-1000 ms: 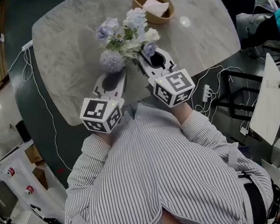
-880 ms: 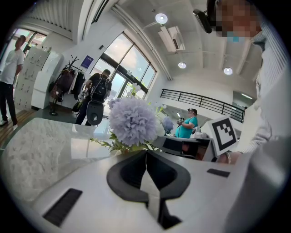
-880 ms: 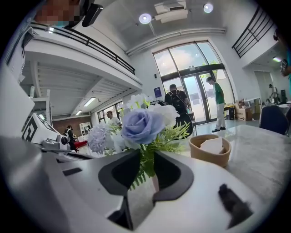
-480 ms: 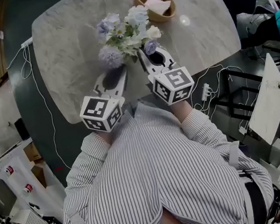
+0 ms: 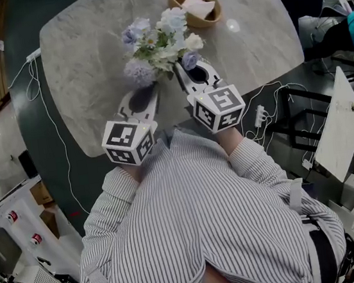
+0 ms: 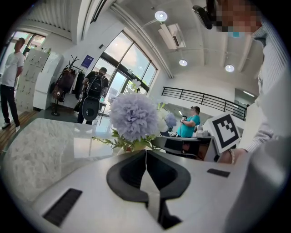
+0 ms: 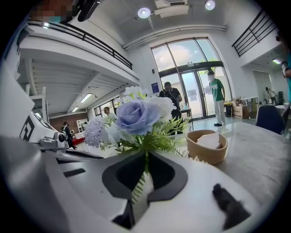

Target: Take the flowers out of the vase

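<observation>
Although the right gripper (image 7: 146, 154) has just been closing and pinches a green fern-like sprig (image 7: 138, 186) between its jaws, nothing appears to be out yet. The bunch of pale lilac, blue and white flowers (image 5: 157, 43) stands at upper centre of the head view on the grey marble table (image 5: 92, 84), its vase hidden beneath the blooms. The left gripper (image 6: 145, 152), at the bunch's lower left, has its jaws pressed together under a lilac pompom bloom (image 6: 134, 119), with nothing seen between them. Every stem is left to lift. No brand or readable writing shows, only black-and-white square patterns on the grippers' cubes (image 5: 218, 107).
</observation>
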The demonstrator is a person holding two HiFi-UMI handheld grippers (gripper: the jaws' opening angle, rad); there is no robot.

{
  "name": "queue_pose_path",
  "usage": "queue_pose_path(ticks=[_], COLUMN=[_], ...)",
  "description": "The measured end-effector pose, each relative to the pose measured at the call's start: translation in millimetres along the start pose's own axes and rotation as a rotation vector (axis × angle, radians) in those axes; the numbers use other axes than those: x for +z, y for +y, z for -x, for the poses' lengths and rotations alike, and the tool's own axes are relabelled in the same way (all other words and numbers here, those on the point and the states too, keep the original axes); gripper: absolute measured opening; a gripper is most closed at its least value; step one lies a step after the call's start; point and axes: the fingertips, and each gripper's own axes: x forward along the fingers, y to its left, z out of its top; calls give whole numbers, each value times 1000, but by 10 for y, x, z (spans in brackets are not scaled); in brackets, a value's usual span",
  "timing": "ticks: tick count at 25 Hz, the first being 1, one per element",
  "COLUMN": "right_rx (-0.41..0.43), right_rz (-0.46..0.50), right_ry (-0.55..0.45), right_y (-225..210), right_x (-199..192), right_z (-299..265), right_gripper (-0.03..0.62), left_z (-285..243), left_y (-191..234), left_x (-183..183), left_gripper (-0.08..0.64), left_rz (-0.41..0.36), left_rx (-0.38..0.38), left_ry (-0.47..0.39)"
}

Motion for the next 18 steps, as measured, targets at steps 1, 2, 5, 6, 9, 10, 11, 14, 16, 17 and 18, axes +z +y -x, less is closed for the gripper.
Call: queue_pose_path(ticks=[1,2,5,6,9,10,11,14,16,17,18], right_rx=[-1,-1,0,-1,-2,-1,0,1,2,3,6], right_rz=[-1,-1,-3,-4,-11,-14,-15,-17,-21,-22,-23], right_ry=[0,0,-4,-6,-10,-10,-10,-12,-16,-18,-20], right_y=[-7,-13,-17,-18,-30,-38,-46,-60,-59,-55,-48], right_x=[0,2,8,11,21,24,26,37,40,40,41], right_z=[2,5,20,26,29,27,26,31,33,32,31], right_gripper=[31,31,31,31,31,31,31,31,31,31,31], left_z=[-9,-16,-19,-18,-28,-38,-53,-92,-100,-99,-98], left_y=[16,30,72,94,159,168,169,161,170,177,181], left_x=[-7,-9,15,29,88,113,138,192,212,222,233], left_gripper=[15,15,15,15,17,19,40,148,161,171,179], left_rz=[-2,-5,-14,-13,-10,-11,-12,-21,-33,-42,-54], left_rx=[10,19,43,52,70,69,66,58,60,60,59], left_ry=[4,6,-2,-8,-34,-45,-54,-72,-82,-88,-95])
